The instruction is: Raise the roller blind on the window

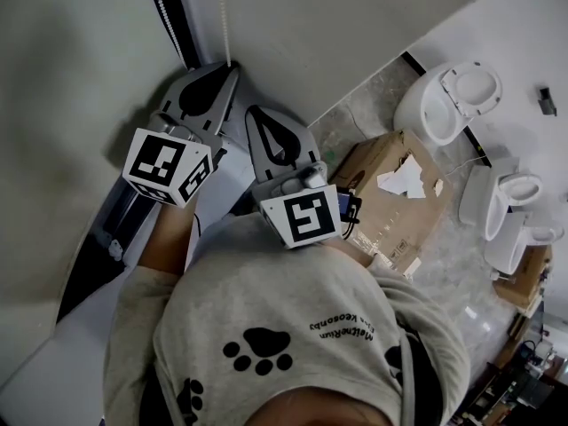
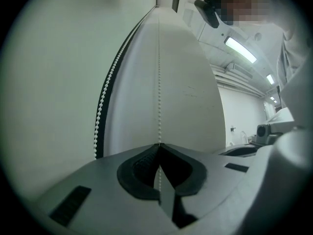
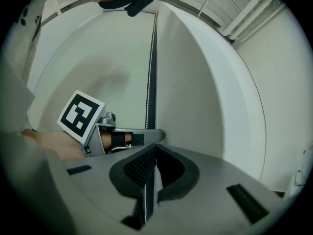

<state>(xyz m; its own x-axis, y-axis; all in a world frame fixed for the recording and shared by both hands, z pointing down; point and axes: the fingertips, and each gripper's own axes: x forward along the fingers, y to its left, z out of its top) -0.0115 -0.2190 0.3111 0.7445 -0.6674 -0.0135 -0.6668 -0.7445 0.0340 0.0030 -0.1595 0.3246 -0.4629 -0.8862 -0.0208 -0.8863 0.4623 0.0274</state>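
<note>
The left tongs (image 1: pixel 233 69) are fully closed on the chain (image 2: pixel 159 82). In the left gripper view the white beads come straight down in front of the wall (image 2: pixel 190 92) and go in between the two tips. They show again in the hollow behind the pads. The jaws pinch the chain with no gap.

The right tongs (image 3: pixel 155 147) are closed too, with their tips together. In the slit behind the tips there is a thin light line, but I cannot tell if this is the chain or only a reflection. In the head view the right tongs sit just beside the left ones, a little lower in the picture. Their tips are near the wall, and I cannot tell if they touch it.

The blind (image 1: pixel 71 87) is the pale sheet at the left of the dark strip (image 1: pixel 184 25); it fills the left side of the head view. A second strand of the chain runs along this strip, apart from both tongs.
</note>
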